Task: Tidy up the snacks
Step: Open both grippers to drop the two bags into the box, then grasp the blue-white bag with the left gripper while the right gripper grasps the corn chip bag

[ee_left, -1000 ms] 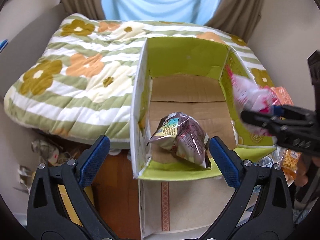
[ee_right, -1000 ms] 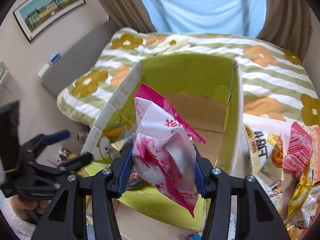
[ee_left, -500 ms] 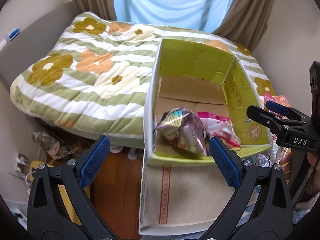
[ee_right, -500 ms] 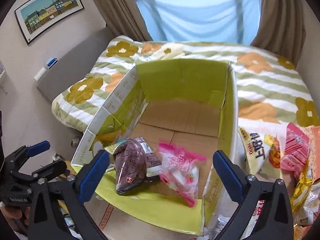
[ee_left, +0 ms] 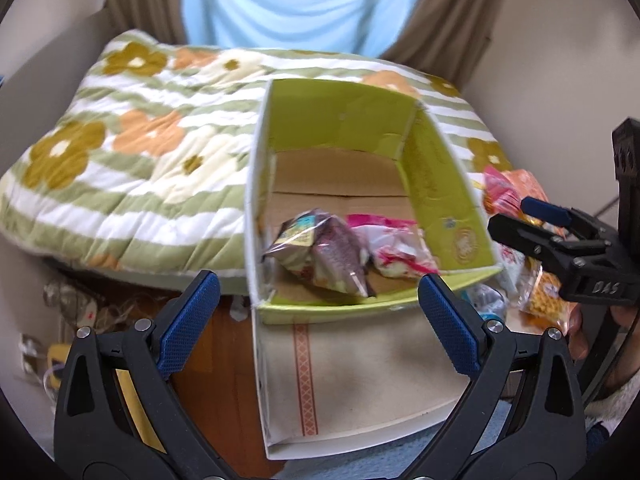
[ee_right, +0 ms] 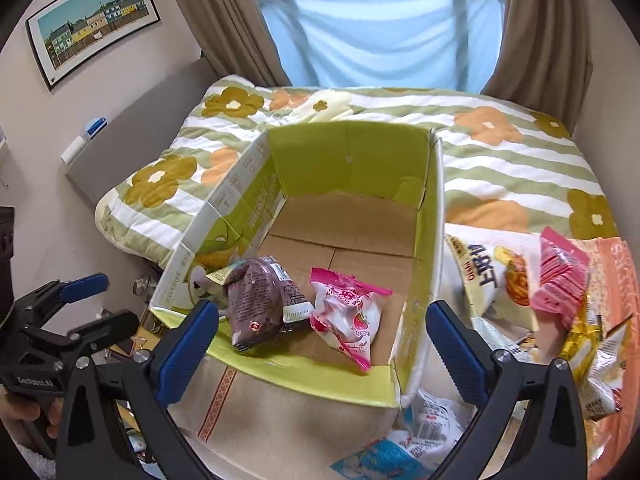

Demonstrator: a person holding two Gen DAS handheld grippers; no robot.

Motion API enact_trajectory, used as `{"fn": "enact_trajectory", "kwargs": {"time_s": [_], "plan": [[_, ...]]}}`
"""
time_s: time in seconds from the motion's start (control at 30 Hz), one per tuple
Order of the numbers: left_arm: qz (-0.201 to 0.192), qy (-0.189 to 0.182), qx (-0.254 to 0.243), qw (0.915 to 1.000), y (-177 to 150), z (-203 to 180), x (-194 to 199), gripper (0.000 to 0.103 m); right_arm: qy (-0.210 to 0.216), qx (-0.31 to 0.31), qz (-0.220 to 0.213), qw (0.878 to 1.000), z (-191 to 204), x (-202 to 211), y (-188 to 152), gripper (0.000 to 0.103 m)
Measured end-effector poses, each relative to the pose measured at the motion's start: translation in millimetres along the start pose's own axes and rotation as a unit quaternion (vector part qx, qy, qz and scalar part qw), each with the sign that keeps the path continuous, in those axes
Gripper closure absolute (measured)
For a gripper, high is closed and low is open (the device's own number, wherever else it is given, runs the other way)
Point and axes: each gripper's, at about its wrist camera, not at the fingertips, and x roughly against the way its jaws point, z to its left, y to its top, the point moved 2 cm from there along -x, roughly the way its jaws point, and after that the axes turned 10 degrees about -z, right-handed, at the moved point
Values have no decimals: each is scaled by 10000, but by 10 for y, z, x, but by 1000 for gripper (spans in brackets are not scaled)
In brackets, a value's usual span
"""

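Both the left gripper (ee_left: 316,316) and right gripper (ee_right: 322,340) are held wide apart, empty. The brown snack bag (ee_right: 260,302) and pink snack bag (ee_right: 346,314) are seen lying side by side, seemingly touching, inside the green box (ee_right: 348,160).

Right of the right gripper (ee_right: 322,342), the snack pile (ee_right: 560,300) is running past the picture's edge. Ahead of the left gripper (ee_left: 316,310), the cardboard box (ee_left: 360,120) is blurring, its printing unreadable.

Readable text on the two grippers and one snack bag

We read "DAS" on the right gripper (ee_left: 544,220), "GeoRobot.AI" or similar on the left gripper (ee_right: 94,300), and large Korean lettering on a yellow-and-white snack bag (ee_right: 490,276); box and wrapper print is too small to read.
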Motion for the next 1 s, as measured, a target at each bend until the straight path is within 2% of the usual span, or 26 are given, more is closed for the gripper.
{"fn": "enact_trajectory", "kwargs": {"time_s": [0.23, 0.47, 0.63, 0.77, 1.0], "plan": [[5, -850, -316, 9959, 50, -391, -73, 4, 88, -674, -354, 9971, -217, 531, 51, 0], [91, -1190, -475, 9917, -24, -788, -132, 4, -445, -780, -553, 9944, -540, 1042, 37, 0], [77, -1210, -410, 9918, -48, -1031, -118, 4, -570, -667, -537, 9947, -822, 1215, -16, 0], [65, -978, -271, 9948, -82, -1276, -146, 4, -349, -636, -378, 9966, -1107, 1233, -67, 0], [425, -512, 118, 9977, -350, -1660, -394, 4, 279, -454, 161, 9985, -1427, 999, -246, 0]]}}
